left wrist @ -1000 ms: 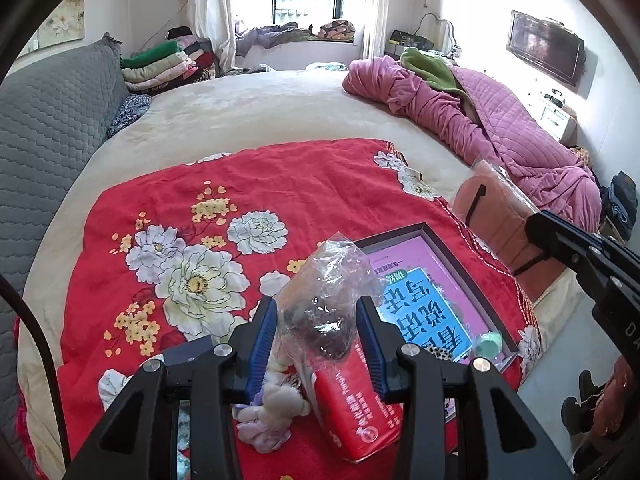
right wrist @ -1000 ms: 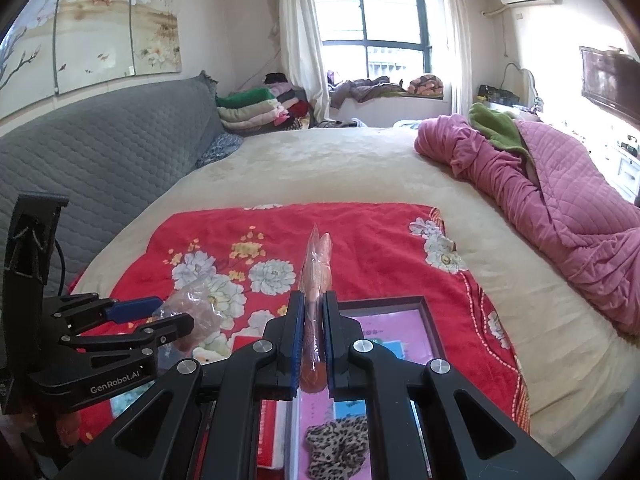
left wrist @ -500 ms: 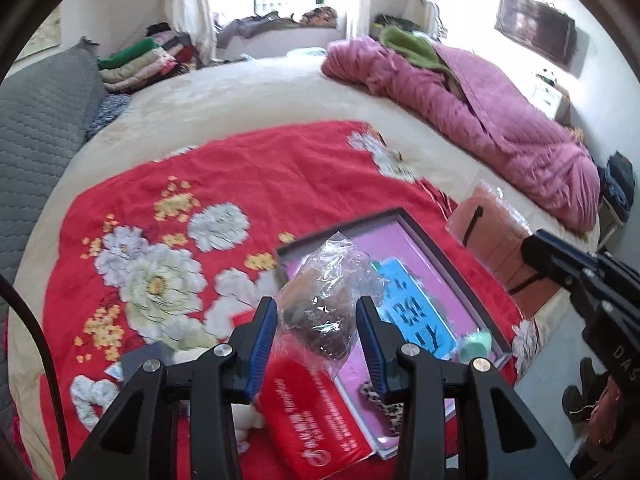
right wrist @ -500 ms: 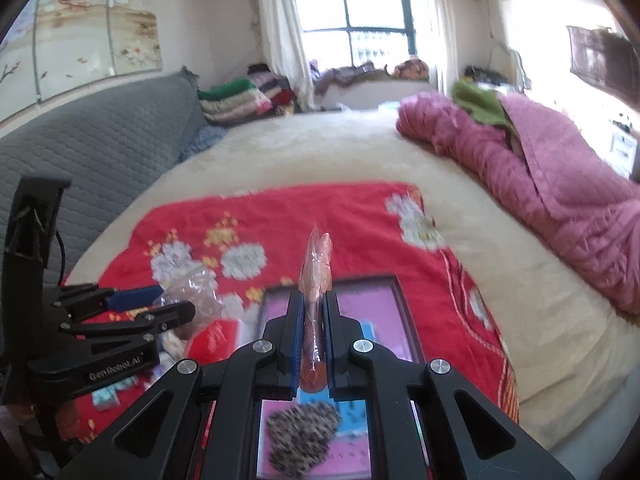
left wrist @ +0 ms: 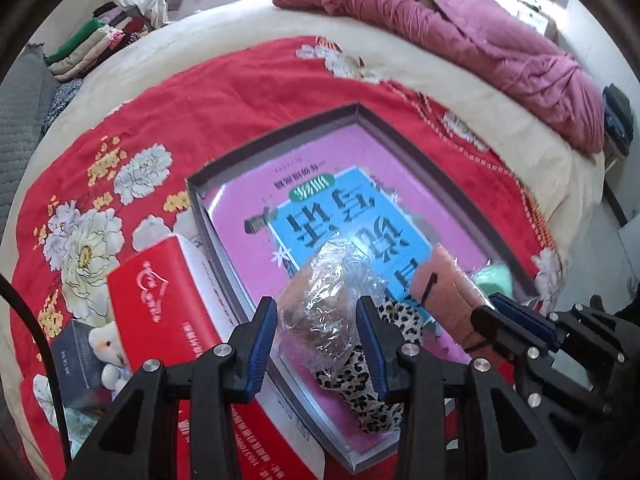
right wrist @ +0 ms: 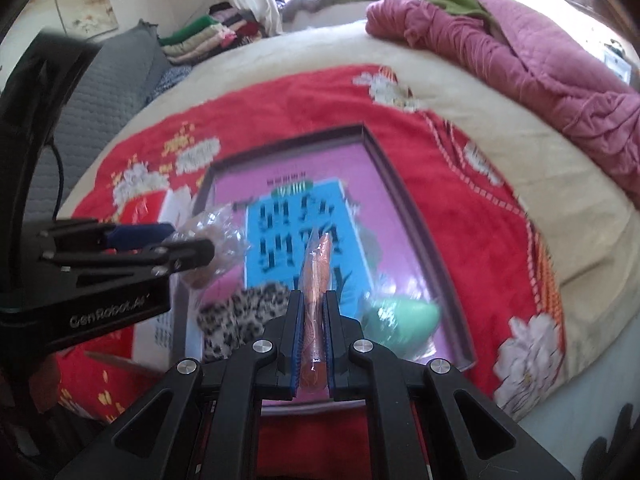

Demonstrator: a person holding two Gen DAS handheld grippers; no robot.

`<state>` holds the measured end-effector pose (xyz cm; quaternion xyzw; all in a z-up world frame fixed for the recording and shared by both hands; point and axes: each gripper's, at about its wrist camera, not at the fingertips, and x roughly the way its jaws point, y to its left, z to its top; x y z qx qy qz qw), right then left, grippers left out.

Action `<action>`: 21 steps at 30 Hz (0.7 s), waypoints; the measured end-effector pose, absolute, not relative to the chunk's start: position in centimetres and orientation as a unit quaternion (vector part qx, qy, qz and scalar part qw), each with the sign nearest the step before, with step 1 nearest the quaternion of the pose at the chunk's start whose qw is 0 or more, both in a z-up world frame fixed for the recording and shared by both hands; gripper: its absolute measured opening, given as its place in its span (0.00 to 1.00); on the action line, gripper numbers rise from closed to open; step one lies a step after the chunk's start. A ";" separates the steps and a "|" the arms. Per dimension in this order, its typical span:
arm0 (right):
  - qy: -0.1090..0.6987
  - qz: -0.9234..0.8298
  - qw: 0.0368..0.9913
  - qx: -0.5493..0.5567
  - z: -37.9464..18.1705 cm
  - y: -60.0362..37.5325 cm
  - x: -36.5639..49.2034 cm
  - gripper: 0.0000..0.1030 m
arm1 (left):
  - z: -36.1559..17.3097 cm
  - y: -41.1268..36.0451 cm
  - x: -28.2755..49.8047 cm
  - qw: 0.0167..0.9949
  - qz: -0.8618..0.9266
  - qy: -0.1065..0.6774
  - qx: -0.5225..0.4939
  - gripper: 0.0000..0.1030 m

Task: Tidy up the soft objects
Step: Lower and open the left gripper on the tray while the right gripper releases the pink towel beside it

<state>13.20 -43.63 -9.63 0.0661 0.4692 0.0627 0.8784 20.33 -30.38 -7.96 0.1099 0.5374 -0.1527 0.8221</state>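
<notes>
My left gripper [left wrist: 316, 310] is shut on a crinkled clear bag [left wrist: 332, 280] with a brown soft thing inside, held just above the near end of a shallow dark-rimmed box [left wrist: 280, 136] with a pink and blue printed floor. My right gripper [right wrist: 313, 308] is shut on a flat orange-pink packet [right wrist: 318, 264], which stands on edge over the same box [right wrist: 400, 184]. A leopard-print cloth [left wrist: 360, 384] and a green bagged item [right wrist: 404, 316] lie in the box. In the right wrist view the left gripper [right wrist: 192, 248] shows at the left with its bag [right wrist: 216, 236].
A red tissue box [left wrist: 160, 300] lies against the box's left side, with a white plush toy [left wrist: 106, 348] and a small dark box [left wrist: 76, 352] beside it. All rest on a red floral blanket [left wrist: 200, 92]. A pink quilt [left wrist: 480, 40] and folded clothes [left wrist: 92, 48] lie farther back.
Both grippers have sunk and tipped downward toward the box, each keeping its hold. The clear bag has moved from over the tissue box to over the box's near end.
</notes>
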 end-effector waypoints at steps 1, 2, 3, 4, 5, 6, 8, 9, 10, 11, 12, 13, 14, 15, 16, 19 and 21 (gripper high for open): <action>0.470 0.065 0.878 0.064 -9.9 -43.4 13.2 0.09 | -8.3 -30.4 20.3 0.821 -0.153 0.539 0.112 0.40; 0.471 0.064 0.878 0.063 -10.3 -43.3 13.2 0.09 | -8.6 -30.5 20.4 0.819 -0.153 0.542 0.114 0.40; 0.473 0.064 0.877 0.063 -10.5 -43.2 13.3 0.09 | -8.9 -30.6 20.4 0.817 -0.151 0.544 0.117 0.40; 0.475 0.065 0.875 0.063 -10.8 -43.1 13.4 0.09 | -9.2 -30.7 20.3 0.816 -0.151 0.545 0.119 0.40; 0.475 0.063 0.875 0.062 -11.0 -43.0 13.5 0.09 | -9.3 -30.7 20.3 0.815 -0.152 0.546 0.121 0.40; 0.475 0.062 0.876 0.060 -11.1 -42.9 13.7 0.09 | -9.5 -30.7 20.4 0.815 -0.150 0.546 0.122 0.40; 0.477 0.061 0.875 0.059 -11.2 -42.9 13.9 0.10 | -9.7 -30.8 20.4 0.814 -0.148 0.548 0.126 0.40; 0.477 0.059 0.875 0.058 -11.2 -42.9 14.1 0.11 | -9.7 -30.8 20.4 0.814 -0.147 0.547 0.127 0.40; 0.477 0.058 0.875 0.057 -11.2 -42.9 14.1 0.11 | -9.7 -30.9 20.4 0.814 -0.147 0.547 0.129 0.40; 0.476 0.056 0.876 0.059 -11.2 -43.0 14.2 0.11 | -9.7 -30.9 20.4 0.815 -0.147 0.545 0.129 0.41; 0.477 0.056 0.875 0.060 -11.2 -43.1 14.2 0.11 | -9.7 -30.9 20.4 0.816 -0.146 0.544 0.130 0.41; 0.477 0.055 0.875 0.061 -11.2 -43.2 14.2 0.12 | -9.7 -30.9 20.4 0.817 -0.145 0.543 0.133 0.41; 0.476 0.053 0.876 0.061 -11.2 -43.2 14.3 0.12 | -9.7 -30.9 20.4 0.818 -0.143 0.541 0.134 0.41; 0.475 0.052 0.876 0.059 -11.1 -43.3 14.3 0.12 | -9.8 -31.0 20.4 0.817 -0.143 0.542 0.134 0.41; 0.473 0.049 0.877 0.059 -11.0 -43.3 14.3 0.12 | -9.9 -31.0 20.4 0.816 -0.144 0.543 0.133 0.41; 0.472 0.044 0.878 0.062 -10.9 -43.7 14.2 0.13 | -10.2 -31.3 20.3 0.816 -0.141 0.543 0.141 0.41; 0.471 0.042 0.879 0.065 -10.7 -44.0 14.1 0.14 | -10.3 -31.5 20.3 0.816 -0.141 0.542 0.145 0.41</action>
